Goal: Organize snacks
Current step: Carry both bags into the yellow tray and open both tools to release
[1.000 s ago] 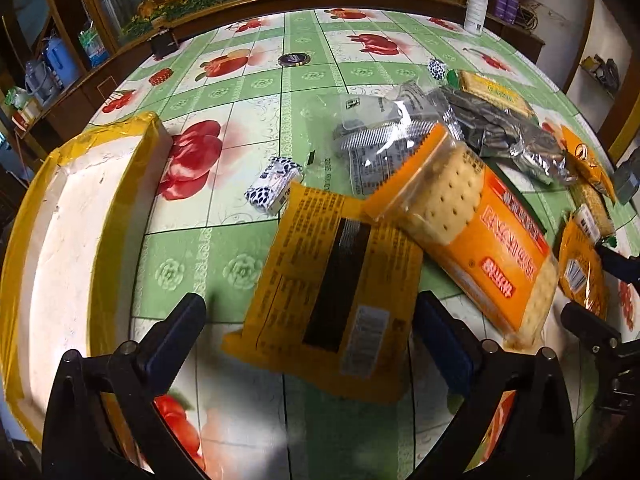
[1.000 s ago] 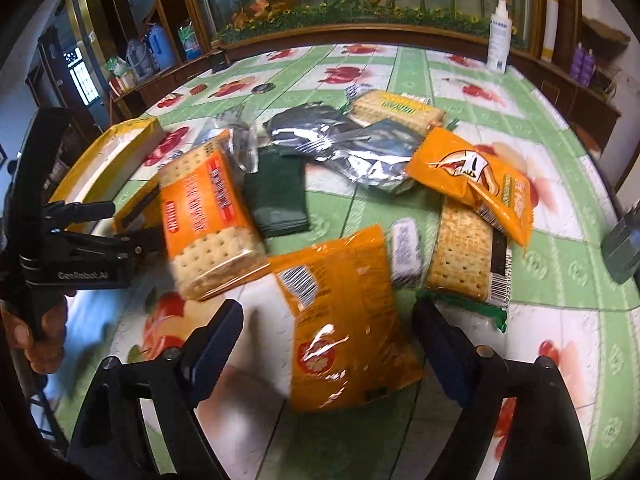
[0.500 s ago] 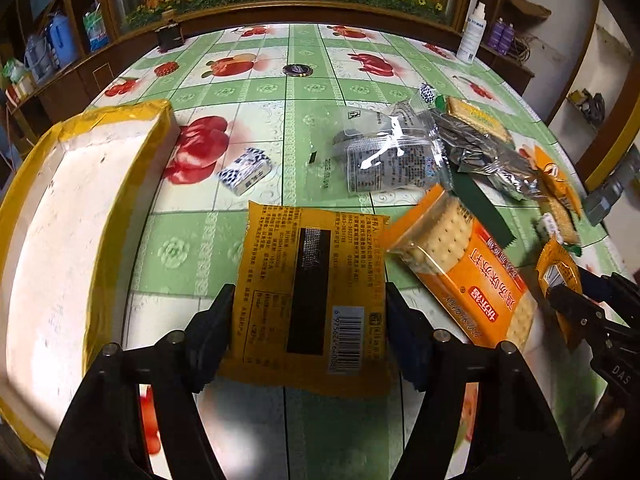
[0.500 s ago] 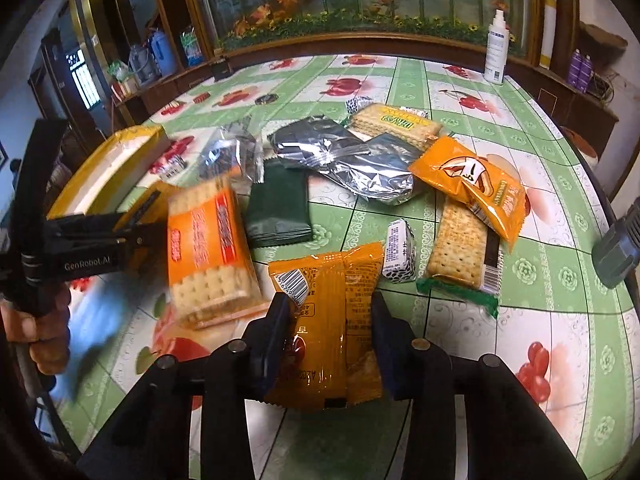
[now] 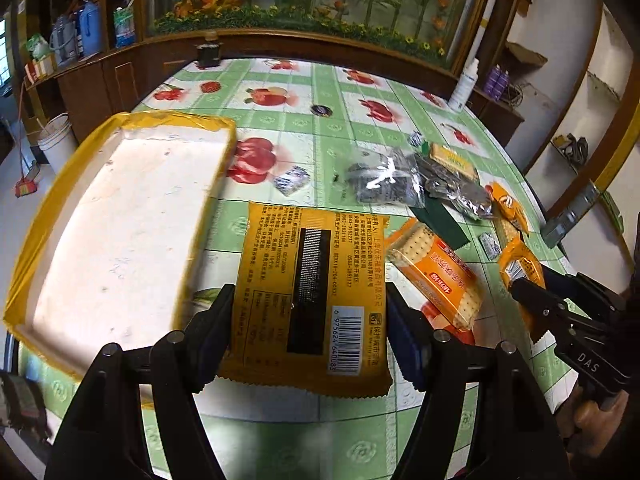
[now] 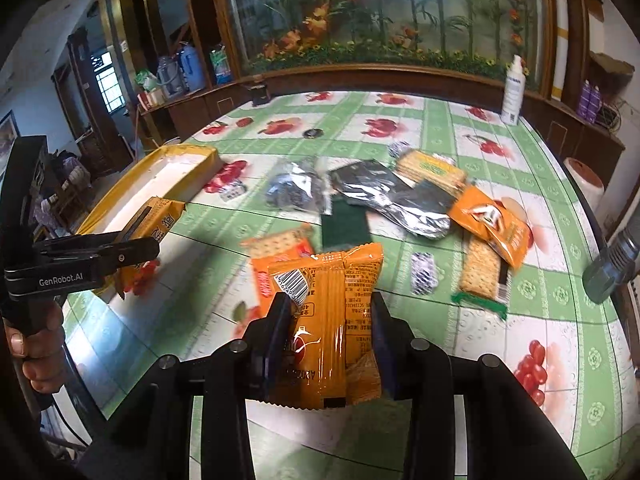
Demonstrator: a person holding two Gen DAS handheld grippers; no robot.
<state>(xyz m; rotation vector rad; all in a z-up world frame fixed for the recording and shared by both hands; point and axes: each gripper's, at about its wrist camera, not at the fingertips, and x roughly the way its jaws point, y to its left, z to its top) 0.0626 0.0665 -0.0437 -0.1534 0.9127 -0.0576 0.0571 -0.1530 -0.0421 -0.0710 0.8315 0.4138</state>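
Observation:
My left gripper [image 5: 308, 320] is shut on a flat yellow snack packet [image 5: 312, 280] with a black stripe and barcode, held above the table beside the yellow-rimmed white tray [image 5: 120, 216]. My right gripper [image 6: 328, 332] is shut on an orange snack bag [image 6: 328, 312], lifted off the table. The left gripper [image 6: 132, 248] with its yellow packet [image 6: 156, 220] shows at the left in the right wrist view, near the tray [image 6: 176, 164]. The right gripper [image 5: 532, 292] shows at the right in the left wrist view.
On the fruit-patterned tablecloth [image 6: 440, 128] lie an orange cracker pack [image 6: 280, 248], a dark green packet [image 6: 344, 224], silver foil bags [image 6: 400, 200], a green-label cracker pack [image 6: 432, 168], an orange bag [image 6: 492, 224], another cracker pack [image 6: 484, 272] and small black-and-white candies [image 6: 424, 272]. A white bottle [image 6: 512, 92] stands at the far edge.
Both grippers closed on their packets and lifted them. The left one has carried the yellow packet up and left toward the tray; the right one has raised the orange bag.

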